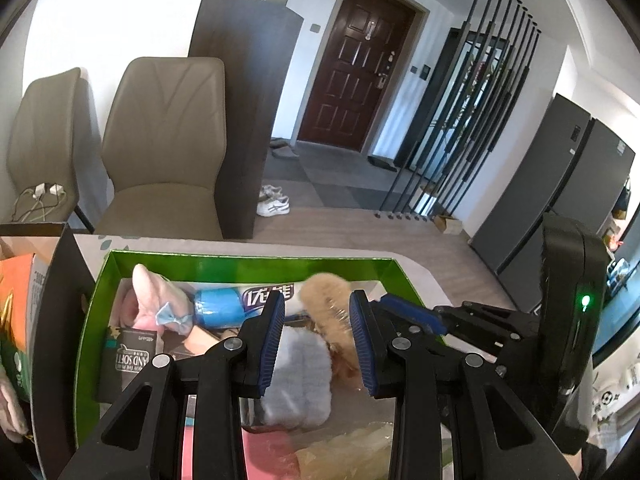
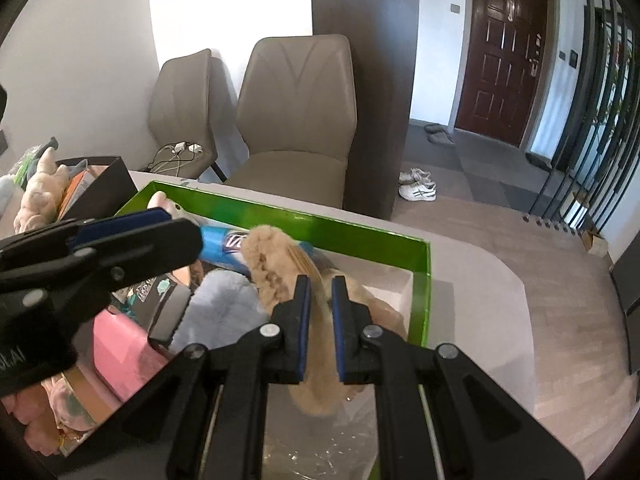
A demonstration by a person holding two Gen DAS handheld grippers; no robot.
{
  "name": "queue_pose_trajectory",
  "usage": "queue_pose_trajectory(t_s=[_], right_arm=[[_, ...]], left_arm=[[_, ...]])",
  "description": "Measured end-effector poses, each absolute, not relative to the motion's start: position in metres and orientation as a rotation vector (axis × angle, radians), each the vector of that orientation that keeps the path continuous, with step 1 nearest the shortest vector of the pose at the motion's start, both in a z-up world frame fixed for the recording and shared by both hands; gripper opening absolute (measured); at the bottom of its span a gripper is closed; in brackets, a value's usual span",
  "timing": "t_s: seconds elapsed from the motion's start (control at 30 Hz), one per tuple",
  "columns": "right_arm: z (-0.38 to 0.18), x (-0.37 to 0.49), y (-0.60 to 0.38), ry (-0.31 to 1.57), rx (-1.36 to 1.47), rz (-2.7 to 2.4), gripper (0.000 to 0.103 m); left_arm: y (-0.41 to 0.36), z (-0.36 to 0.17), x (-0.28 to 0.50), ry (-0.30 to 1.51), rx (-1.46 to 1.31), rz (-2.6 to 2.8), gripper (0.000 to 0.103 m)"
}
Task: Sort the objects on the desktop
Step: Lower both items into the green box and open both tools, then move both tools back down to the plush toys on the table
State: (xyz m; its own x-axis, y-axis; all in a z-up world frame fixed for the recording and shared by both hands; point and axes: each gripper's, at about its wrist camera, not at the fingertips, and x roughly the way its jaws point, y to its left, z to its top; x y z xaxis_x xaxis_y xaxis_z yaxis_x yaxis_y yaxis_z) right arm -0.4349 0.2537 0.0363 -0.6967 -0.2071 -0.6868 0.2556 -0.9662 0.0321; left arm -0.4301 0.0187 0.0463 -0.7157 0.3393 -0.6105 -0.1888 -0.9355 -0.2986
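Observation:
A green-walled box (image 1: 240, 264) (image 2: 340, 232) on the table holds several soft things. My right gripper (image 2: 320, 282) is shut on a tan furry slipper (image 2: 276, 264), which hangs partly over the box's right half. The left wrist view shows that slipper (image 1: 324, 292) with the right gripper (image 1: 384, 300) at its right side. My left gripper (image 1: 317, 300) hovers over the box's middle, pads a narrow gap apart and pressing on nothing. Below it lies a grey-blue fluffy piece (image 1: 300, 372) (image 2: 216, 304). From the right wrist view the left gripper (image 2: 188, 232) reaches in above a blue roll (image 2: 220, 246).
Also in the box are a pink plush (image 1: 156, 292), the blue roll (image 1: 224, 304), a black tissue pack (image 1: 128, 360) and a pink pack (image 2: 120, 344). A black box (image 2: 104, 188) with a plush toy (image 2: 40, 192) stands left. Two chairs (image 2: 296, 120) sit behind the table; its rounded edge (image 2: 500, 280) is right.

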Motion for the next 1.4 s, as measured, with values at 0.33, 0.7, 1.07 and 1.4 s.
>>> queue_pose_trajectory(t_s=[0.33, 0.7, 1.07, 1.4], right_arm=[[0.067, -0.414, 0.268, -0.091, 0.963, -2.749, 0.038], [0.096, -0.385, 0.275, -0.169, 0.876, -2.768, 0.057], [0.120, -0.359, 0.280, -0.333, 0.794, -2.745, 0.074], [0.130, -0.333, 0.285, -0.377, 0.752, -2.737, 0.076]], left_arm=[[0.002, 0.063, -0.421, -0.337, -0.965, 2.683, 0.034], [-0.014, 0.069, -0.409, -0.358, -0.980, 2.682, 0.034], [-0.041, 0.091, -0.390, -0.404, -0.927, 2.743, 0.078], [-0.046, 0.098, -0.377, -0.375, -0.894, 2.782, 0.082]])
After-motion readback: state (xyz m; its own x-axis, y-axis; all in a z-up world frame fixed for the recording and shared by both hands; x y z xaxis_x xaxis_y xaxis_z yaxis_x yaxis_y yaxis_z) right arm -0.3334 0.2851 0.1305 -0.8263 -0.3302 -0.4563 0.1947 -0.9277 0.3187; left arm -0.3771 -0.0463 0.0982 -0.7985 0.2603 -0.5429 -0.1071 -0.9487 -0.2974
